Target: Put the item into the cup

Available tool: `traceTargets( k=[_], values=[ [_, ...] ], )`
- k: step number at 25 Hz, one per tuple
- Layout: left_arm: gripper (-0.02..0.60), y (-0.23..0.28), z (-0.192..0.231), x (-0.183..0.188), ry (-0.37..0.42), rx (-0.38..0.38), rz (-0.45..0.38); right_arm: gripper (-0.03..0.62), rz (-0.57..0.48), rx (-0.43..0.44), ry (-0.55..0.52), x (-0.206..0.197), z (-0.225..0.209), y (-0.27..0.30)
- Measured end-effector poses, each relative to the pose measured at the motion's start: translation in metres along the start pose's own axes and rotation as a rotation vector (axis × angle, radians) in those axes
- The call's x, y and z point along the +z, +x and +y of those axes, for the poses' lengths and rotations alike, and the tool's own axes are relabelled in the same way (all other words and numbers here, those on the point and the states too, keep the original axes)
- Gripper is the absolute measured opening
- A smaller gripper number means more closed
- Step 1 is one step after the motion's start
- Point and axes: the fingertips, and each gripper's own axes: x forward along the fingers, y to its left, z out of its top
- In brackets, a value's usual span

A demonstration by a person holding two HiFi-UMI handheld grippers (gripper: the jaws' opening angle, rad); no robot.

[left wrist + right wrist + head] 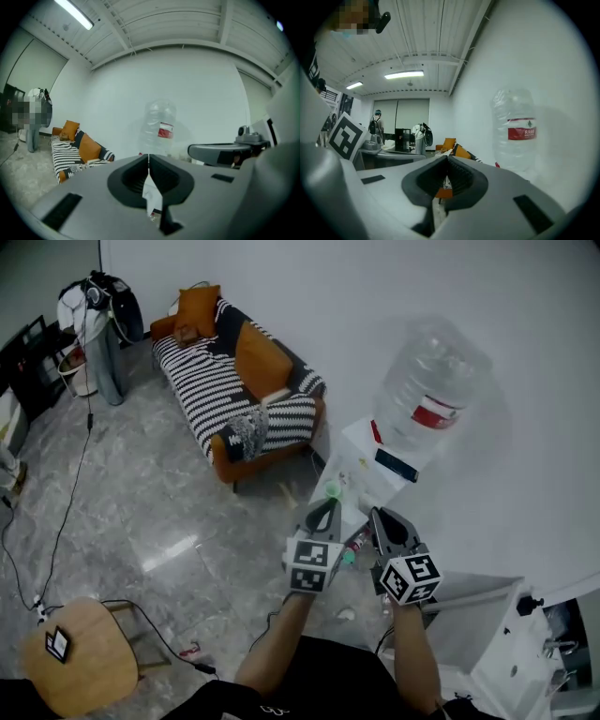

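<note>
Between the closed jaws of the left gripper (148, 161) and the right gripper (447, 164) nothing is held. Just ahead, small green things (332, 490), item or cup not told apart, are seen on a white stand (354, 454) beneath a water bottle (429, 381).

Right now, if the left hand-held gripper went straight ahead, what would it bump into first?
Probably the big water bottle, which sits dead ahead of the left hand-held gripper's shut tips. Depth is unclear, so the white stand under it might come first.
</note>
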Motion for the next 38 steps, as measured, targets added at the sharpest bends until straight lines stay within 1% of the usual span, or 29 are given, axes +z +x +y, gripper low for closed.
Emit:
traceTargets(
  k=[3,5,8,10,14,17,19,22,26,28,31,35,38],
  values=[
    [0.014,0.002,-0.01,-0.004,0.015,-0.029,0.027,0.012,-0.009,-0.027,0.029,-0.004,-0.007,-0.008],
    [0.014,0.005,-0.016,-0.008,0.02,-0.045,0.05,0.012,-0.012,-0.031,0.038,-0.008,-0.01,-0.011],
    [0.014,0.015,-0.023,-0.014,0.054,-0.069,0.075,0.011,-0.012,-0.047,0.065,-0.02,-0.02,-0.014],
    [0.014,0.02,-0.026,-0.019,0.064,-0.078,0.089,0.012,-0.003,-0.06,0.089,-0.029,-0.028,-0.016],
    [0.014,0.027,-0.027,-0.03,0.062,-0.089,0.126,0.012,0.01,-0.07,0.129,-0.044,-0.043,-0.011],
    [0.014,0.037,-0.02,-0.036,0.041,-0.093,0.148,0.011,0.018,-0.067,0.149,-0.052,-0.051,0.001],
    [0.014,0.047,-0.015,-0.037,0.031,-0.097,0.158,0.012,0.025,-0.06,0.148,-0.054,-0.055,0.012],
    [0.014,0.067,-0.011,-0.038,0.035,-0.101,0.172,0.012,0.036,-0.054,0.145,-0.057,-0.066,0.029],
    [0.014,0.087,-0.003,-0.05,0.028,-0.1,0.207,0.012,0.068,-0.048,0.139,-0.068,-0.069,0.045],
    [0.014,0.097,-0.001,-0.058,0.025,-0.101,0.237,0.012,0.088,-0.05,0.137,-0.076,-0.074,0.053],
    [0.014,0.107,0.002,-0.076,0.011,-0.103,0.289,0.012,0.149,-0.053,0.106,-0.097,-0.079,0.062],
    [0.014,0.118,0.019,-0.092,0.001,-0.081,0.337,0.012,0.2,-0.047,0.104,-0.119,-0.081,0.08],
    [0.014,0.128,0.032,-0.1,0.013,-0.049,0.357,0.012,0.245,-0.035,0.058,-0.133,-0.082,0.094]
  ],
)
